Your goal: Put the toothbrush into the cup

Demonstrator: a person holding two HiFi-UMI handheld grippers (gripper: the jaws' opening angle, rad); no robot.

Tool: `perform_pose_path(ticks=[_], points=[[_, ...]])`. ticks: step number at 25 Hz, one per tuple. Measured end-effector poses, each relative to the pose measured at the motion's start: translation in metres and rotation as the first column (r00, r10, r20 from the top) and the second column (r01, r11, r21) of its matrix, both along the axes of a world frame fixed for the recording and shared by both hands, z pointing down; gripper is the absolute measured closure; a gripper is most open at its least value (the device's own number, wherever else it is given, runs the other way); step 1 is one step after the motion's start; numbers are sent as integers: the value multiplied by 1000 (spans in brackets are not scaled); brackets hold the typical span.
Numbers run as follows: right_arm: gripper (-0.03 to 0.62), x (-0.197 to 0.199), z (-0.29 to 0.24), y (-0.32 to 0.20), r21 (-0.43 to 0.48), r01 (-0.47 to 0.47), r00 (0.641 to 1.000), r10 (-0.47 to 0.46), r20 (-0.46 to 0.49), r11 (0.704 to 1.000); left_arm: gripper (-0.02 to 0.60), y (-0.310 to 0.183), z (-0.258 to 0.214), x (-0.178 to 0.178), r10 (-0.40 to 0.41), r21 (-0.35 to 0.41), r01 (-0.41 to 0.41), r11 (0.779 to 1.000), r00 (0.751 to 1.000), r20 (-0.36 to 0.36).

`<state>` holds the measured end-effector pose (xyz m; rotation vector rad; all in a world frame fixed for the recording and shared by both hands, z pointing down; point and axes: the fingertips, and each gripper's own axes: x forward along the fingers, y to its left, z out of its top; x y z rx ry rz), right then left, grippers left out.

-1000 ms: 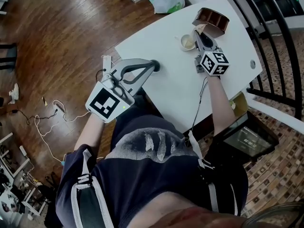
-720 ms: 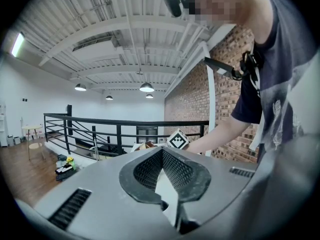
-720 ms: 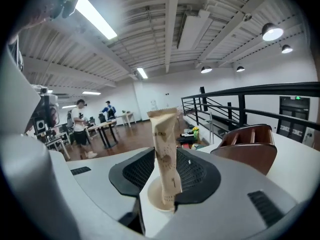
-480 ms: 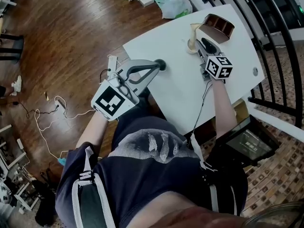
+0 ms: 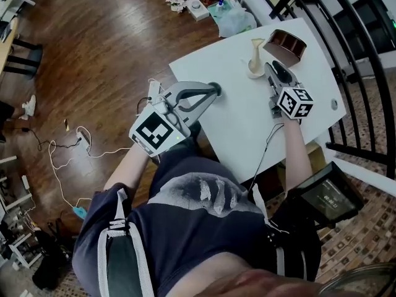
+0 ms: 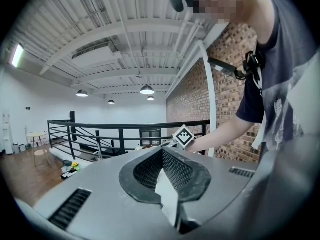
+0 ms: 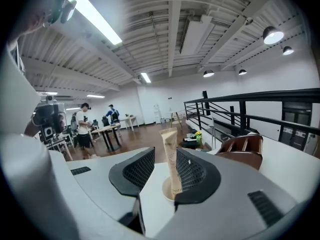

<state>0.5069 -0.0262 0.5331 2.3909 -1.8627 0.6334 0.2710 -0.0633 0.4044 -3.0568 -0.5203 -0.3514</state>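
Note:
A cream tube-shaped toothbrush [image 5: 255,50] stands upright in a small pale cup [image 5: 255,73] at the far side of the white table [image 5: 238,125]. My right gripper [image 5: 273,68] is just right of the cup, open; its jaws have opened within the last second and nothing is gripped. In the right gripper view the toothbrush [image 7: 170,161] and cup [image 7: 168,189] show in the gap just past my right gripper [image 7: 165,171], untouched by the pads. My left gripper [image 5: 214,90] rests at the table's near left edge, shut and empty; the left gripper view shows its [image 6: 162,154] tips meeting.
A brown rounded box [image 5: 289,43] sits just behind the cup, seen also in the right gripper view as the brown box [image 7: 245,146]. A black railing [image 5: 365,54] runs along the table's right side. Bags and small items [image 5: 216,5] lie on the wooden floor beyond.
My right gripper has let go of the toothbrush and drawn back a little from the cup, jaws now apart. The toothbrush stays standing in the cup. The left gripper has hardly moved.

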Motion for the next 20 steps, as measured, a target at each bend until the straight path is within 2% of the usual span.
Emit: perform_pose_path(ticks=[3,6,8,11,12,14,16,20], points=[[480,-3,-17,1,54,16,1000,-16,-1,998,598,2,-5,6,-8,43,9,999,999,-35],[481,-25,-37,-3,81,62,998,-61,-16,995,598,1,-15,2,-18,69,22,997,998,-55],[482,-50,-50,-15,99,132,991,-128,-42,986,598,-5,-21,-5,-45,86,50,995,997,-61],[491,-91,-68,-31,127,254,967,-247,-67,959,598,-14,-27,-17,-88,101,95,990,994,-68],[546,-104,-75,-35,138,290,957,-282,-73,947,598,-16,-29,-21,-100,106,107,989,992,-73],[590,-133,-87,-38,161,361,932,-354,-71,918,598,-16,-33,-31,-121,112,131,985,989,-87],[592,-166,-101,-36,186,437,899,-435,-54,880,598,-14,-36,-43,-142,112,152,982,985,-98],[592,-236,-134,-38,262,590,800,-596,-67,763,598,-13,-43,-73,-195,137,208,968,976,-99]])
